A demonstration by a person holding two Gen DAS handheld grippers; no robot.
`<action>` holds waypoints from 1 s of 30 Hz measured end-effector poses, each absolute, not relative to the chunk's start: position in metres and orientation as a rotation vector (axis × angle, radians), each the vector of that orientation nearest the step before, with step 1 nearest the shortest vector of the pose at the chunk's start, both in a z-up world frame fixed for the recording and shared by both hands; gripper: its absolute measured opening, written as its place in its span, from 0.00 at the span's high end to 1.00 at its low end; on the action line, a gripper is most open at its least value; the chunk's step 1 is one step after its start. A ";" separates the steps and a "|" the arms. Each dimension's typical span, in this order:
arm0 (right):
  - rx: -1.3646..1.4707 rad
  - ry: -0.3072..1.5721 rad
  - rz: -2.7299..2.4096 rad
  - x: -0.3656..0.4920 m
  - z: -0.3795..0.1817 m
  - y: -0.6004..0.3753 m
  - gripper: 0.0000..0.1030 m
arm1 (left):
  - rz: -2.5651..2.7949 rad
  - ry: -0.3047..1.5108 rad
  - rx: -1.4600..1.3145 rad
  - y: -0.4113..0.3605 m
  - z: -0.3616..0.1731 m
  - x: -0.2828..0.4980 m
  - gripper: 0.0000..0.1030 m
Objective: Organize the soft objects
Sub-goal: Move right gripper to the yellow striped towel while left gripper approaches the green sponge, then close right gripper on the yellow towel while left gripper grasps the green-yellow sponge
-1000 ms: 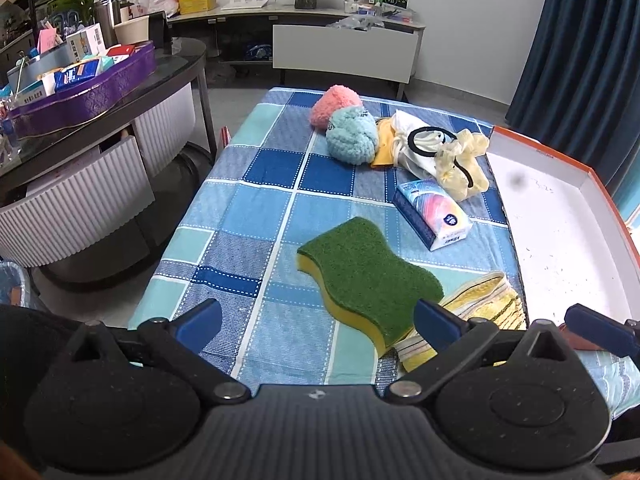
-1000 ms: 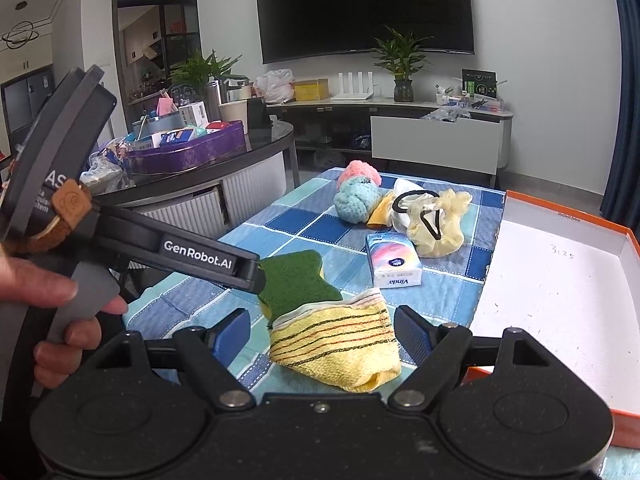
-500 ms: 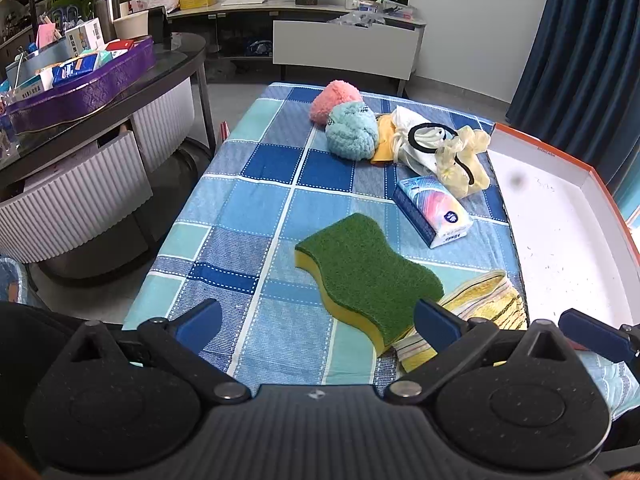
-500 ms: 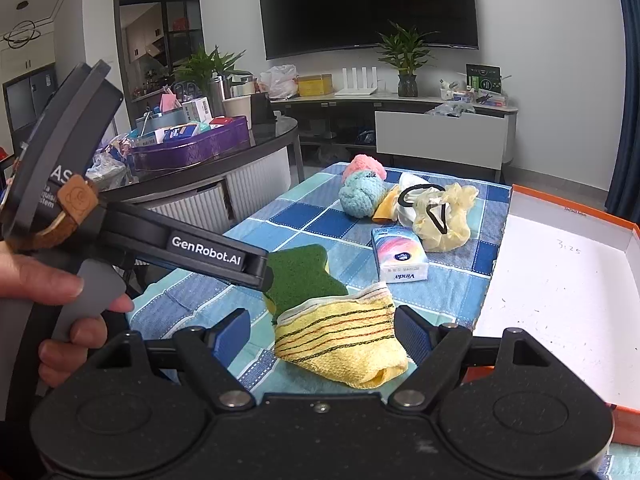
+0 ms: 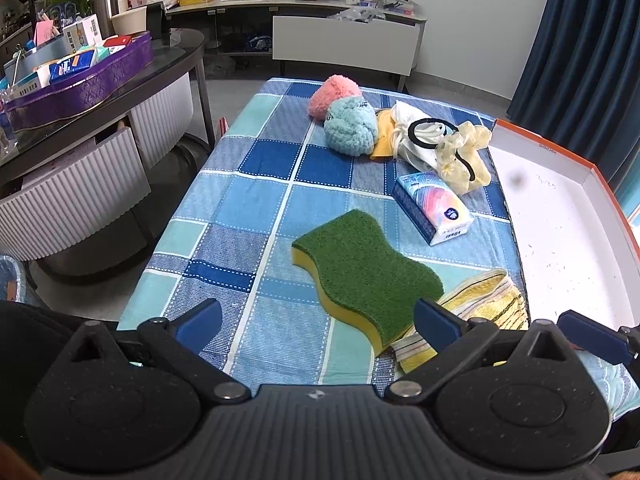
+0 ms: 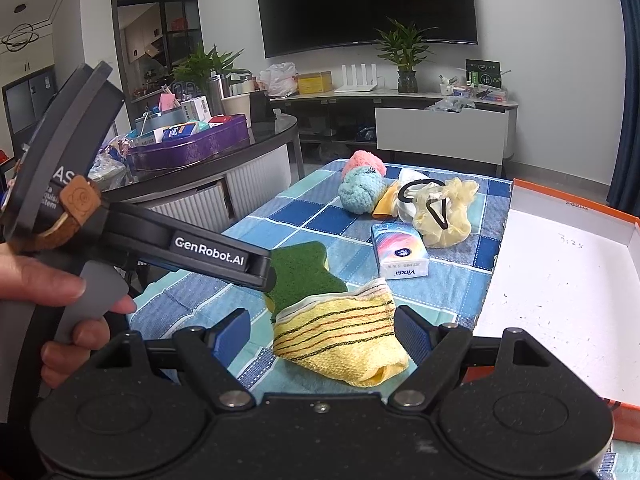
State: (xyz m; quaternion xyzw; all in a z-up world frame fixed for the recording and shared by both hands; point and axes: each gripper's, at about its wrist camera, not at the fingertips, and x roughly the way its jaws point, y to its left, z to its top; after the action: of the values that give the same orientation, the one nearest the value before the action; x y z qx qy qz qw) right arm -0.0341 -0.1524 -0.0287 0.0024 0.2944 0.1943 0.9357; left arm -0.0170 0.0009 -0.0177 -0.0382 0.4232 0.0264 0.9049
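Note:
A green and yellow sponge lies on the blue checked cloth, with a yellow striped cloth beside it. My left gripper is open, its fingers straddling the sponge's near end from above. My right gripper is open around the yellow cloth, apart from it. Farther back lie a tissue pack, a blue woolly ball, a pink woolly ball, a pale yellow scrunchie with black hair ties and a white cloth.
An open white box with an orange rim lies along the table's right side. A dark round table with a purple tray stands to the left. A hand holds the left gripper's handle in the right wrist view.
Both grippers have risen and tilted slightly, so the table sits a little lower in each view. Nothing on the table has moved.

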 end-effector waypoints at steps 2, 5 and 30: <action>0.005 0.606 0.396 -0.034 -0.030 -0.152 0.10 | 0.058 0.874 -0.081 0.001 -0.018 -0.017 0.00; 0.003 0.608 0.397 -0.032 -0.032 -0.152 0.10 | 0.061 0.879 -0.088 0.003 -0.019 -0.016 0.00; 0.027 0.715 0.402 -0.009 -0.064 -0.158 0.75 | 0.188 0.931 -0.215 -0.013 -0.040 0.040 0.00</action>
State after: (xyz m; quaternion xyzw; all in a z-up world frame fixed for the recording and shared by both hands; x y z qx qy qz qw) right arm -0.0085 -0.1581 -0.0643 0.0133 0.3473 0.1954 0.9171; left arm 0.0396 -0.0130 -0.0398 -0.1033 0.4475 0.0905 0.8837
